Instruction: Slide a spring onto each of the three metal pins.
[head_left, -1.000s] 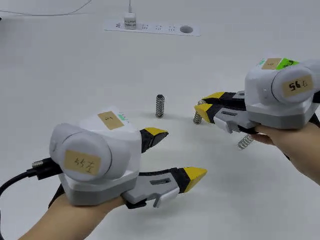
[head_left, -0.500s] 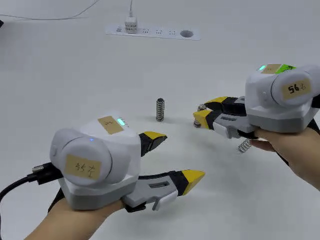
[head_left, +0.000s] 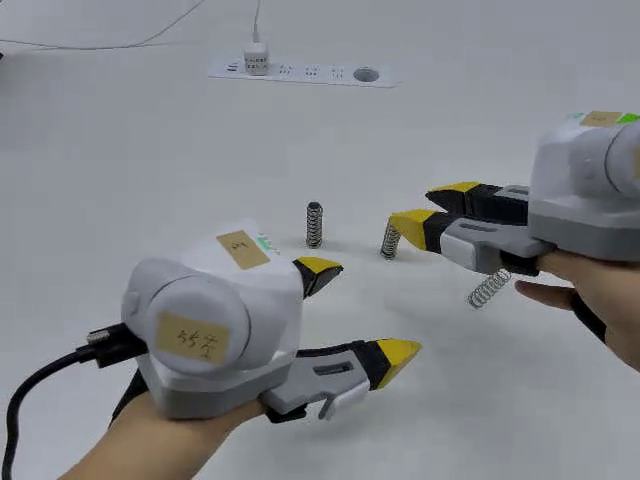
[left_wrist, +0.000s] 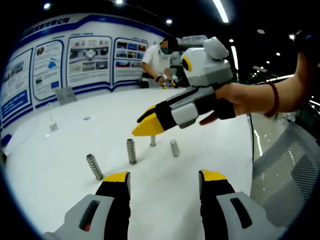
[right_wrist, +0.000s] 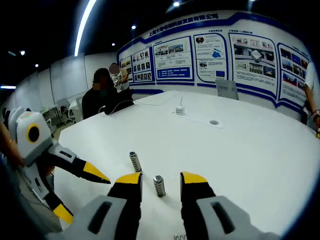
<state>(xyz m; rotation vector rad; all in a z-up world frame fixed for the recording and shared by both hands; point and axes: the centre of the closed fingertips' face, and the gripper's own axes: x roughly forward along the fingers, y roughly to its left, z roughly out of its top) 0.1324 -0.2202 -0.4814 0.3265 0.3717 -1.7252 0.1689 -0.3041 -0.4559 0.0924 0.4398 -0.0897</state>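
Three grey coiled-wire springs on matte white table (head_left: 140, 150): upright spring (head_left: 314, 224) standing mid-table, leaning spring (head_left: 390, 240) just beside right gripper (head_left: 432, 205) tips, loose spring (head_left: 488, 288) lying flat under that gripper. Left gripper (head_left: 358, 312) and right gripper jaws both spread, yellow-tipped, holding nothing.

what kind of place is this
Probably an exhibition hall or company showroom: blue-framed display boards line the wall, and other people are at the same large white table.

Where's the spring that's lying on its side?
Head view, right of centre: the lying spring rests on the table just below the right gripper, right of an upright spring.
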